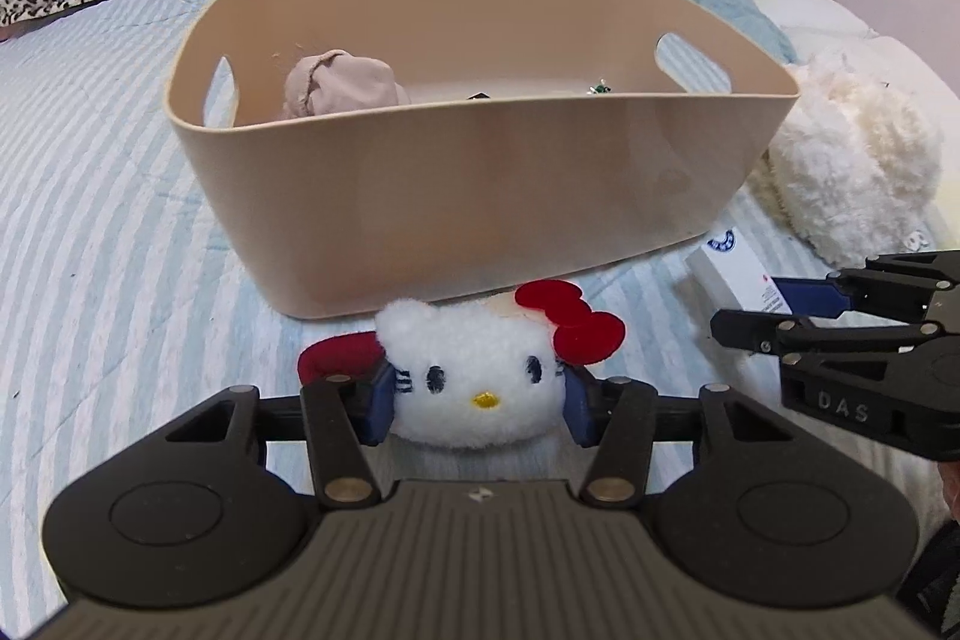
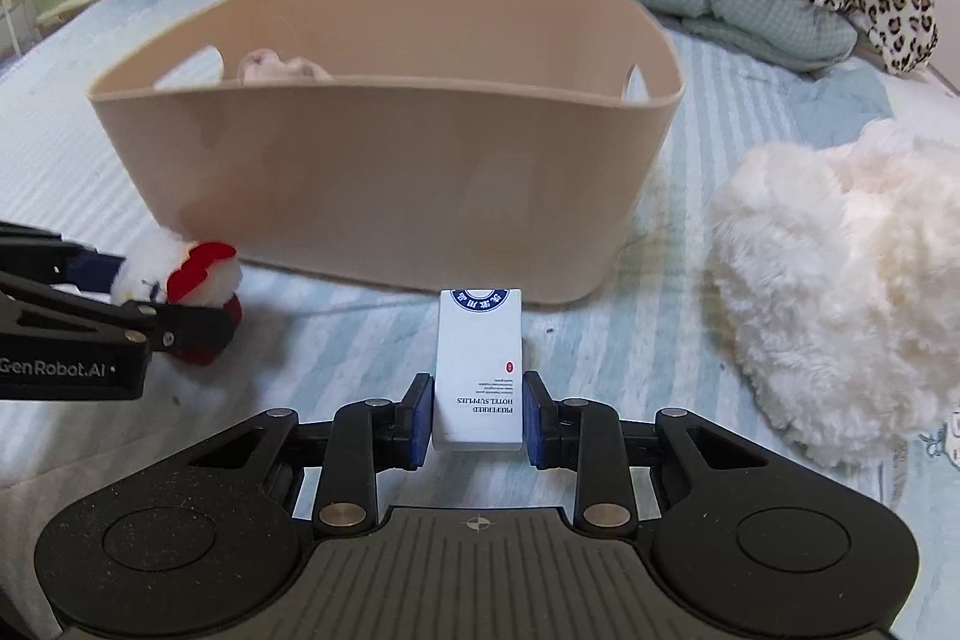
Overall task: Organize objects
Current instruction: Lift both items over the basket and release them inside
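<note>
Bin [image 1: 468,196] holds perhaps three items; each gripper flanks one.

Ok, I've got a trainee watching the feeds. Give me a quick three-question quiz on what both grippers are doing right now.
1. True or false: the left gripper has its jaws around the white cat plush.
2. What sits between the right gripper jaws? A) fluffy white slipper B) small white box C) beige cloth
3. Fill in: the beige basket stands ____ both held items, on the striped bedspread.

Key: 1 true. 2 B, the small white box; the fluffy white slipper lies to its right and the beige cloth is inside the basket. 3 behind.
</note>
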`<action>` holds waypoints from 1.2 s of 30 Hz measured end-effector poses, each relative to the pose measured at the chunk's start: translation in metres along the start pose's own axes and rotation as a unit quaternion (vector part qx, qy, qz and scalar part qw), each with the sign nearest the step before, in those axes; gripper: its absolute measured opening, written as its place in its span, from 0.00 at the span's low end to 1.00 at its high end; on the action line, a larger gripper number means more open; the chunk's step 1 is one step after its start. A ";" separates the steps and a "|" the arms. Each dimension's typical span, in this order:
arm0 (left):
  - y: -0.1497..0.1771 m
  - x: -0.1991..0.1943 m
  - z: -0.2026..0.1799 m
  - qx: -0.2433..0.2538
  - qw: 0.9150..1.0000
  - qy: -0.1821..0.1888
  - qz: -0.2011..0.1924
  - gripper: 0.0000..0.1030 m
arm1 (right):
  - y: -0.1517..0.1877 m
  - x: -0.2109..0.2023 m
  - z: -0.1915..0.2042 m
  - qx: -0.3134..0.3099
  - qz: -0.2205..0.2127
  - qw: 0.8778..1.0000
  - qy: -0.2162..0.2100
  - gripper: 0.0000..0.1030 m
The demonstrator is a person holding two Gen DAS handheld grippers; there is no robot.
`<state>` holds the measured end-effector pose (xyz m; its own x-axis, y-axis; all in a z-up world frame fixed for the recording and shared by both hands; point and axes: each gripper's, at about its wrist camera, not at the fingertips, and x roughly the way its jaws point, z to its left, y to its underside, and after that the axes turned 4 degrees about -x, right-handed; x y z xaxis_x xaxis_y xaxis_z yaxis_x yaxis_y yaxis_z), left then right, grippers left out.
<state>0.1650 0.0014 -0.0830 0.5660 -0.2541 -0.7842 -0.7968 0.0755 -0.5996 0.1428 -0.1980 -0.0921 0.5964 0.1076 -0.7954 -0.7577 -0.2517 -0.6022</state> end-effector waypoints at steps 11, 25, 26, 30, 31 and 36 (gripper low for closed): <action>0.000 -0.050 -0.005 0.030 0.999 0.011 -0.039 0.53 | -0.005 -0.044 -0.011 0.025 -0.040 0.999 -0.017 0.27; -0.031 -0.103 -0.016 0.051 0.990 0.015 -0.127 0.53 | -0.042 -0.098 -0.020 0.029 -0.137 0.990 -0.004 0.27; -0.036 -0.105 -0.017 0.052 0.989 0.013 -0.134 0.53 | -0.047 -0.099 -0.022 0.030 -0.143 0.989 -0.001 0.27; -0.060 -0.097 -0.018 0.041 0.988 0.003 -0.146 0.53 | -0.065 -0.101 -0.028 0.033 -0.161 0.986 0.006 0.27; -0.066 -0.093 -0.019 0.040 0.988 -0.001 -0.148 0.53 | -0.070 -0.100 -0.030 0.033 -0.164 0.986 0.007 0.27; -0.091 -0.064 -0.026 0.047 0.987 -0.028 -0.148 0.53 | -0.093 -0.083 -0.033 0.025 -0.162 0.986 0.021 0.27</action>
<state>0.1955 -0.0144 0.0263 0.7838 -0.2247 -0.5789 -0.5732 0.0967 -0.8137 0.1722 -0.2157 0.0322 0.8192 0.1346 -0.5575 -0.5366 -0.1633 -0.8279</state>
